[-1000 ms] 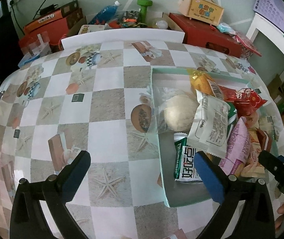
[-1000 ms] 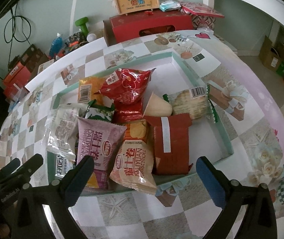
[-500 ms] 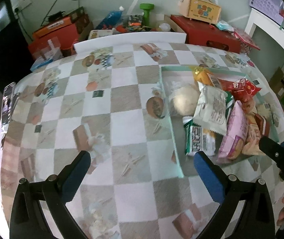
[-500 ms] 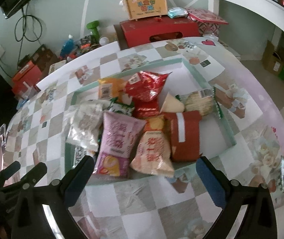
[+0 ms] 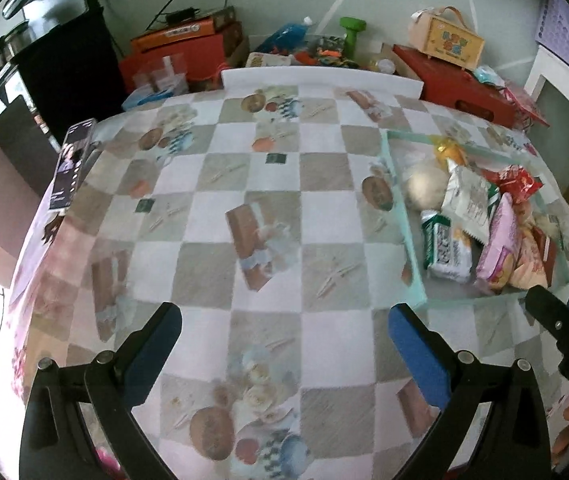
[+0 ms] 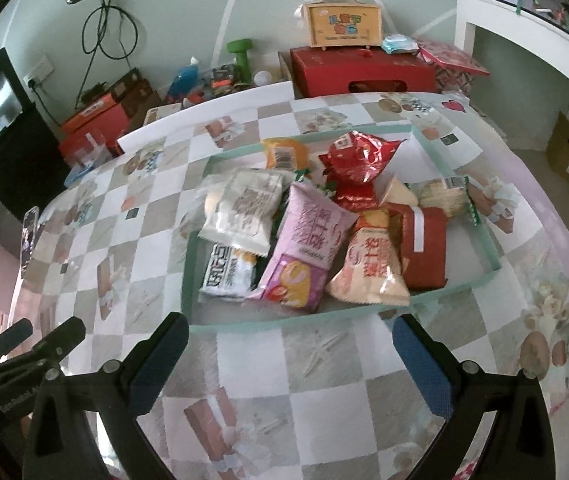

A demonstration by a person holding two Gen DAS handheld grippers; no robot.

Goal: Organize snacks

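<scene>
Checkered tablecloth (image 5: 268, 184) with starfish and shell prints covers the table. At two o'clock in the left view a green-rimmed tray (image 6: 194, 264) holds the heaped snacks: a pink packet (image 6: 304, 248) beside a beige packet (image 6: 372, 268), a red foil bag (image 6: 358, 160) behind them. Left gripper (image 5: 284, 344) and right gripper (image 6: 290, 354) hover spread wide, holding nothing, short of the tray.

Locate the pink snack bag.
Right wrist view: the pink snack bag lies in the mint-green tray, between a white wrapped snack and a beige snack bag.
</scene>
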